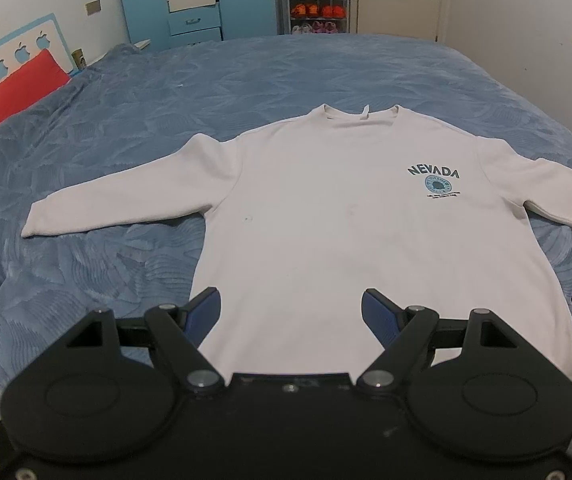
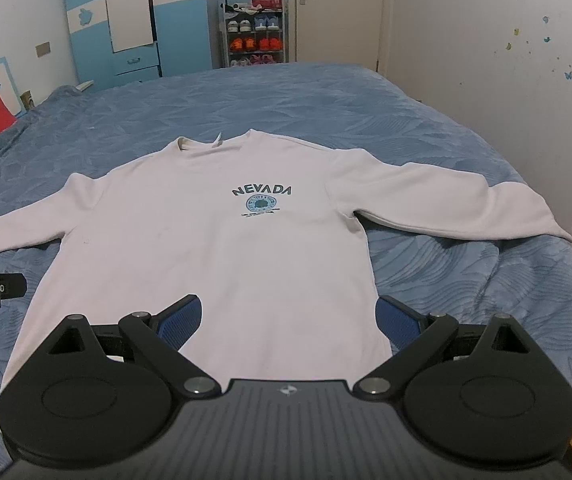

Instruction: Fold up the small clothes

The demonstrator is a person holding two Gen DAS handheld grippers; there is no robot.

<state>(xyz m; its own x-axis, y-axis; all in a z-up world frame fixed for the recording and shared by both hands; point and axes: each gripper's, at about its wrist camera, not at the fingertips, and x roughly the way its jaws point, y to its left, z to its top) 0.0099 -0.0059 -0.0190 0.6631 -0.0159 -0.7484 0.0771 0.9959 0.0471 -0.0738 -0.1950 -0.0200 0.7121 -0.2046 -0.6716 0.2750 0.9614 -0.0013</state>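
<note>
A white sweatshirt (image 1: pixel 326 240) lies flat, front up, in the middle of both frames on the blue bed (image 1: pixel 246 80), sleeves spread toward the left and right edges, collar toward the top. The left gripper (image 1: pixel 290 308) and right gripper (image 2: pixel 290 316) both hover at the bottom centre over the hem, jaws spread wide, holding nothing. Folding has apparently not begun. The hem itself is hidden behind the gripper bodies, so contact is hard to judge. Risks: pinching only the top layer, or snagging the plush bedspread along with the fabric, dragging the sweatshirt askew.
</note>
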